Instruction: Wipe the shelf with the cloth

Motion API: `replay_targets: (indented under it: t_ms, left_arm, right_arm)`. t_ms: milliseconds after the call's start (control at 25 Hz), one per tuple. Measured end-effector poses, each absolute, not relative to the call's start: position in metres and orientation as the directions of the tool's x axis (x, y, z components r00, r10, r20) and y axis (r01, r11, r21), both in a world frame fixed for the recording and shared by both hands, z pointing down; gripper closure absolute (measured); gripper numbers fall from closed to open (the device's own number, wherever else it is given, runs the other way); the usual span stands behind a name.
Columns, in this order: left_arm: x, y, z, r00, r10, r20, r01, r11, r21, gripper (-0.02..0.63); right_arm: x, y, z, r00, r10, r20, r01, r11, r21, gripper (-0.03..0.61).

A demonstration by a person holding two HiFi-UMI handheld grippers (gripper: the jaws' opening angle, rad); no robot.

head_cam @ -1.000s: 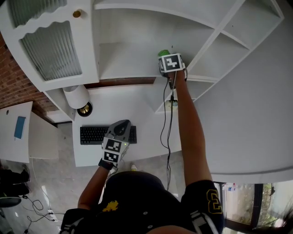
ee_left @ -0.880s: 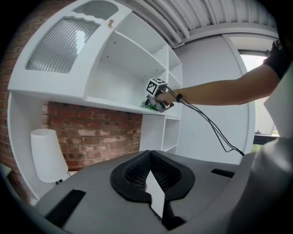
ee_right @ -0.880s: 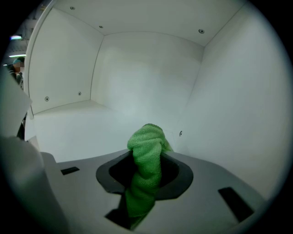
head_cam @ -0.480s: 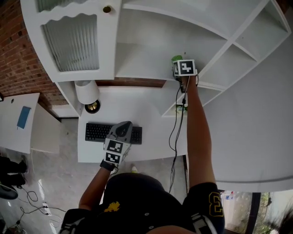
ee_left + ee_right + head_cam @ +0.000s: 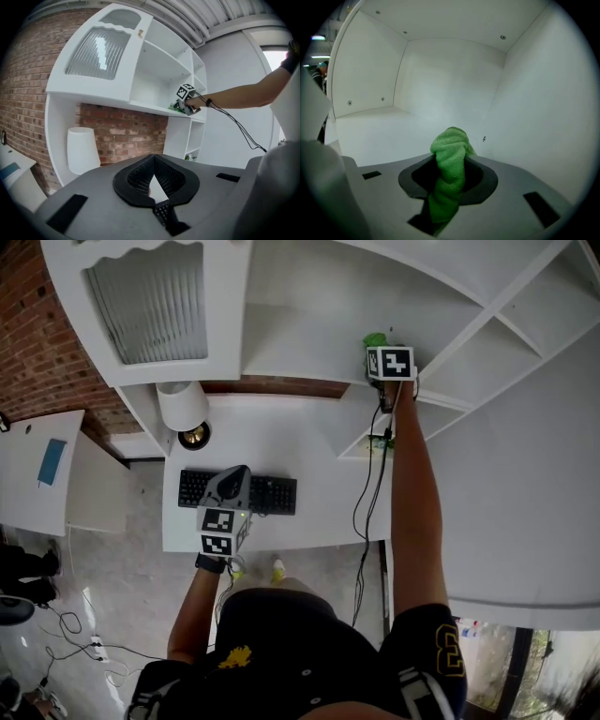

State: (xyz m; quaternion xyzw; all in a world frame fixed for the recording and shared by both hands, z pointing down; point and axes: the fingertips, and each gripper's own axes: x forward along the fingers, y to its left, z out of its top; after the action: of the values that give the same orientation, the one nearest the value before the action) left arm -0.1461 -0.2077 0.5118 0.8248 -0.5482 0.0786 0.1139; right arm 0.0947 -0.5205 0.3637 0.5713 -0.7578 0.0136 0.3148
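The right tongs (image 5: 380,346) reach into the white shelf (image 5: 300,352) at the right end of its open compartment, close to the upright divider, much where they were a second ago. Their jaws stay clamped on the green cloth (image 5: 375,338). In the right gripper view the cloth (image 5: 450,154) stands bunched between the jaws of the tongs (image 5: 450,176), its folded end poking out ahead of them, over the shelf board (image 5: 379,131) and near the right-hand wall of the compartment; whether the cloth touches the board cannot be made out. A dark cable (image 5: 361,493) hangs from the right forearm down past the tabletop (image 5: 309,442). The left tongs (image 5: 232,479) have shifted: a second ago they hung over the right end of the black keyboard (image 5: 272,493), and now they sit over its middle, nearer the white lamp (image 5: 183,404). In the left gripper view these tongs (image 5: 153,190) are closed tip to tip with nothing between them.
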Motion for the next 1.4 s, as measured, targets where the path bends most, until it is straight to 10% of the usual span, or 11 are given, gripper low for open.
replay_targets:
  t_ms: [480, 1400]
  left_arm:
    - [-0.183, -0.196, 0.47, 0.313, -0.934, 0.176, -0.95, -0.31, 0.043, 0.597]
    - [-0.182, -0.228, 0.478, 0.267, -0.943, 0.2, -0.963, -0.266, 0.032, 0.597]
  right_arm:
    - [-0.09, -0.4, 0.319, -0.626, -0.759, 0.179, -0.77, 0.638, 0.013, 0.48]
    - [-0.16, -0.373, 0.373, -0.601, -0.796, -0.066, -0.786, 0.574, 0.231, 0.48]
